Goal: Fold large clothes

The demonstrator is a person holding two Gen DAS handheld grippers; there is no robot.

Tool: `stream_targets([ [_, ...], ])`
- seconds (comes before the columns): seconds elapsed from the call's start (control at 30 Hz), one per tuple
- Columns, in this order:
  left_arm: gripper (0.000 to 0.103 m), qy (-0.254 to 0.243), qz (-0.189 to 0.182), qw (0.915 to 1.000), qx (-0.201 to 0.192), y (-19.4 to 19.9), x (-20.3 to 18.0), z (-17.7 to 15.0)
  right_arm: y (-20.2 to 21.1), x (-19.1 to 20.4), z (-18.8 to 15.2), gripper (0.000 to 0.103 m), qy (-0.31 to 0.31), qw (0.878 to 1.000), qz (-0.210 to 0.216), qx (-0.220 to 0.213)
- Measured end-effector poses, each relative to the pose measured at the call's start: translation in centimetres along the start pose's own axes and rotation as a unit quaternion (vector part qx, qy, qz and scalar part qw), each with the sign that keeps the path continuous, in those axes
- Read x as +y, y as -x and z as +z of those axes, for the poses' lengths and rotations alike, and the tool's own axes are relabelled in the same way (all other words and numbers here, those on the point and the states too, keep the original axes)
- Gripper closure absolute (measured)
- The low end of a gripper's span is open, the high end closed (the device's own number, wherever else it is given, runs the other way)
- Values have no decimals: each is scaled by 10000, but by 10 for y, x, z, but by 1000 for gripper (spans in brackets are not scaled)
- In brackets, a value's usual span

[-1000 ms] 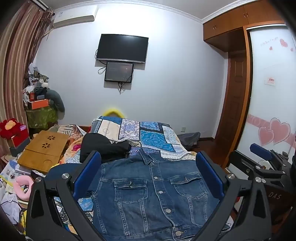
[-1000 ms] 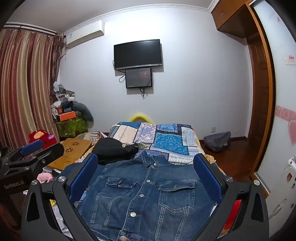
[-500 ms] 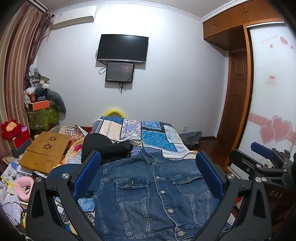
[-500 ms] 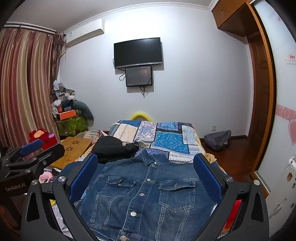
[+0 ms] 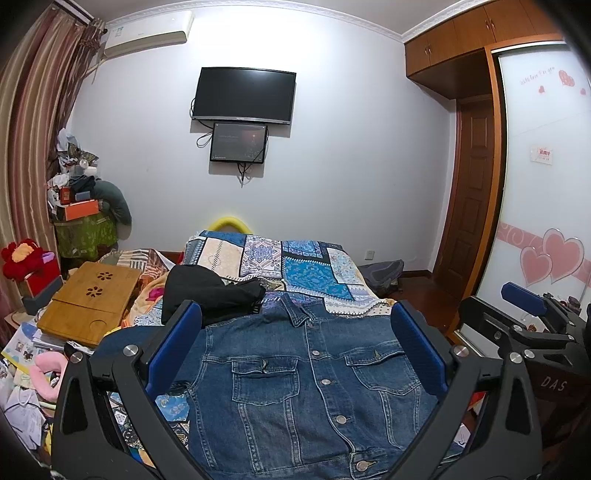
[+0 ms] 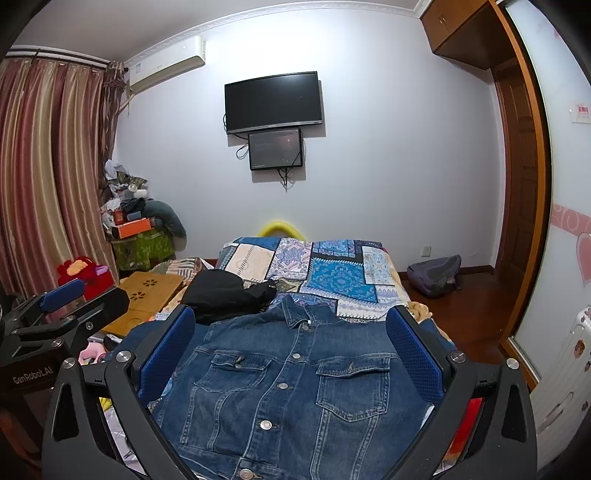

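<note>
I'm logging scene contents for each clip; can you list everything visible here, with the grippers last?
denim jacket: 1, blue, laid flat and buttoned, front up, on the near end of the bed
black garment: 1, black, bunched beyond the jacket's left shoulder
patchwork bedspread: 1, blue and cream, covering the bed
wooden lap desk: 1, light wood, left of the bed
television: 1, black, on the far wall
small screen: 1, dark, just under the television
air conditioner: 1, white, upper left wall
backpack: 1, grey, on the floor by the door
curtains: striped red, left side
left gripper: 1, black with blue pads, open above the jacket
right gripper: 1, same, open above the jacket
</note>
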State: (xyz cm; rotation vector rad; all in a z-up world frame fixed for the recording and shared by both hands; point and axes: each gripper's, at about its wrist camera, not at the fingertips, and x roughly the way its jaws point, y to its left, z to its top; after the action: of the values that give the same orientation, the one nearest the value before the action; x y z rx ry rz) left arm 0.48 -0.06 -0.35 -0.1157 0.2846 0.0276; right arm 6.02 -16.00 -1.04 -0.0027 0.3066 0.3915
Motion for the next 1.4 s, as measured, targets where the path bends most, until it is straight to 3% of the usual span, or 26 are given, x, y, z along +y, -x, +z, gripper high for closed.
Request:
stream_targets([
  [1.4,0,17,2,10000,29,-3,3,-1,0,1,1,0,36,10000,3,80],
])
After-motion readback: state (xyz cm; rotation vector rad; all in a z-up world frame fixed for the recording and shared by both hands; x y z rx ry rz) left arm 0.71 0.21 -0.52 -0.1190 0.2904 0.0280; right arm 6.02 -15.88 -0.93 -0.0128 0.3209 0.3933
